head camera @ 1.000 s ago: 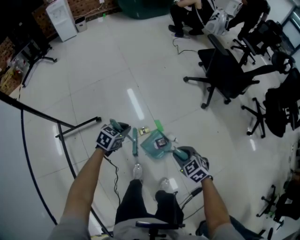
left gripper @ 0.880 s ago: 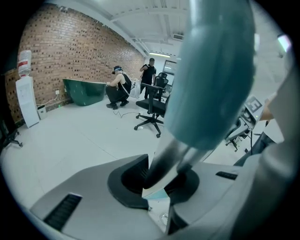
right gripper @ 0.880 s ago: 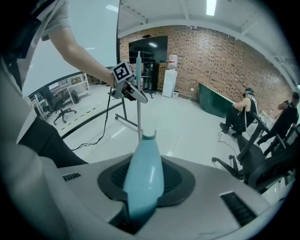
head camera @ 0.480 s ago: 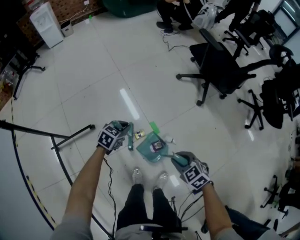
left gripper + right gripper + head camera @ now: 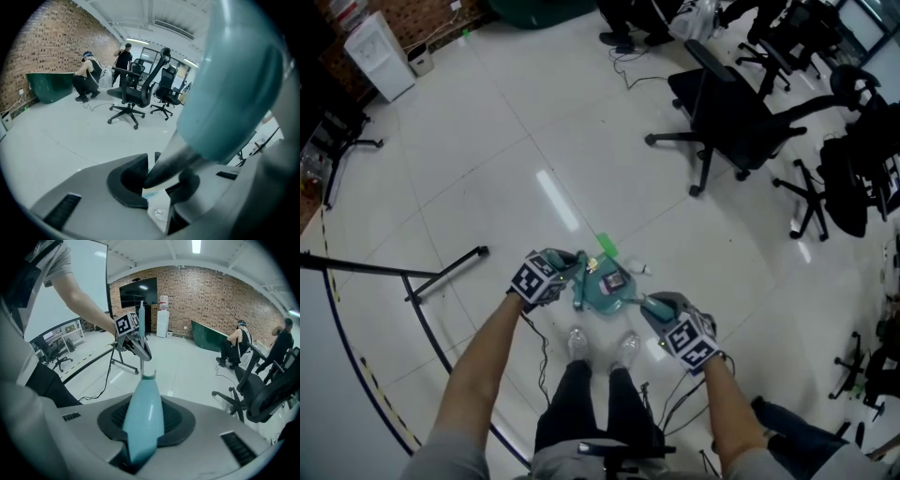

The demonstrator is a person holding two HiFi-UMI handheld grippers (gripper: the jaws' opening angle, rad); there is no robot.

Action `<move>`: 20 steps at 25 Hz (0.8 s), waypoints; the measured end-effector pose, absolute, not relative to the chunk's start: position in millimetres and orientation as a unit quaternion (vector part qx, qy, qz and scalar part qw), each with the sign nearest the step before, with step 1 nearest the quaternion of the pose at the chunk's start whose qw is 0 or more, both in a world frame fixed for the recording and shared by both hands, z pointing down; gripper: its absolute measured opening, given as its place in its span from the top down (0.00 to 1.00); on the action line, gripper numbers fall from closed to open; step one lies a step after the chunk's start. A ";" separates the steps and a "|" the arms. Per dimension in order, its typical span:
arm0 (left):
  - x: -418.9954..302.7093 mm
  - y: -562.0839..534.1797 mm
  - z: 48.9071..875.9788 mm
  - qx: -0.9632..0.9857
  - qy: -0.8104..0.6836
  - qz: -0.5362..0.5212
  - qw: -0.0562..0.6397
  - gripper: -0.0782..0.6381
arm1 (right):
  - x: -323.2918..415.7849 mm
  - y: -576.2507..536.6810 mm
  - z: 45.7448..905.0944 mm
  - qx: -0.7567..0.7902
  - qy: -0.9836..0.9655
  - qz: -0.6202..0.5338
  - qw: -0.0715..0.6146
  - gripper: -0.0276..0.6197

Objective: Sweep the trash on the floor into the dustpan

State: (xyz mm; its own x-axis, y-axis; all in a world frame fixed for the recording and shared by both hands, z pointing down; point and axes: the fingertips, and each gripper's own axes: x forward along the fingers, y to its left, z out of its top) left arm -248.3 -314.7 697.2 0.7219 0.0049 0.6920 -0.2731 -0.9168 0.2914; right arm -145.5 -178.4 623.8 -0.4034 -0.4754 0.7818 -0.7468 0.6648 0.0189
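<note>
The person wore a grey short-sleeved T-shirt (image 5: 427, 463), black trousers (image 5: 581, 405) and pale, whitish shoes (image 5: 576, 343), with the forearms bare below the sleeves. The left gripper (image 5: 566, 268) and the right gripper (image 5: 653, 306) each had a smooth grey plastic shell, black ribbed pads (image 5: 176, 420) and a cube of black-and-white square markers (image 5: 689, 339). Thin black cables (image 5: 542, 348) hung from them. The left gripper's jaws were opening, with a teal-capped metal broom handle (image 5: 171, 161) between them.

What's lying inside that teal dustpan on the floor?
A small dark packet lies in the dustpan. The brush stands at its left edge, so anything under it is hidden.
</note>
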 end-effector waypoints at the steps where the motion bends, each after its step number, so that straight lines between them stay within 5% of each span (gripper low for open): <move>1: -244.4 -309.0 694.4 0.910 -0.062 0.363 0.191 0.83 | -144.7 -177.6 624.3 0.374 -0.820 0.172 0.398 0.80; 7: -235.1 -296.1 685.3 0.910 -0.048 0.348 0.221 0.83 | -145.6 -171.5 625.5 0.379 -0.820 0.172 0.393 0.80; 20: -234.0 -305.5 615.1 0.923 -0.063 0.338 0.175 0.84 | -134.7 -133.8 576.9 0.423 -0.816 0.154 0.361 0.80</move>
State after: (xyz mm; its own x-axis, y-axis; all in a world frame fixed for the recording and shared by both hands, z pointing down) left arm -234.0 -305.5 615.1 0.7637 0.0027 0.6455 -0.2342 -0.9307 0.2811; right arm -134.7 -133.8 576.9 -0.3807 -0.5795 0.7206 -0.8021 0.5947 0.0544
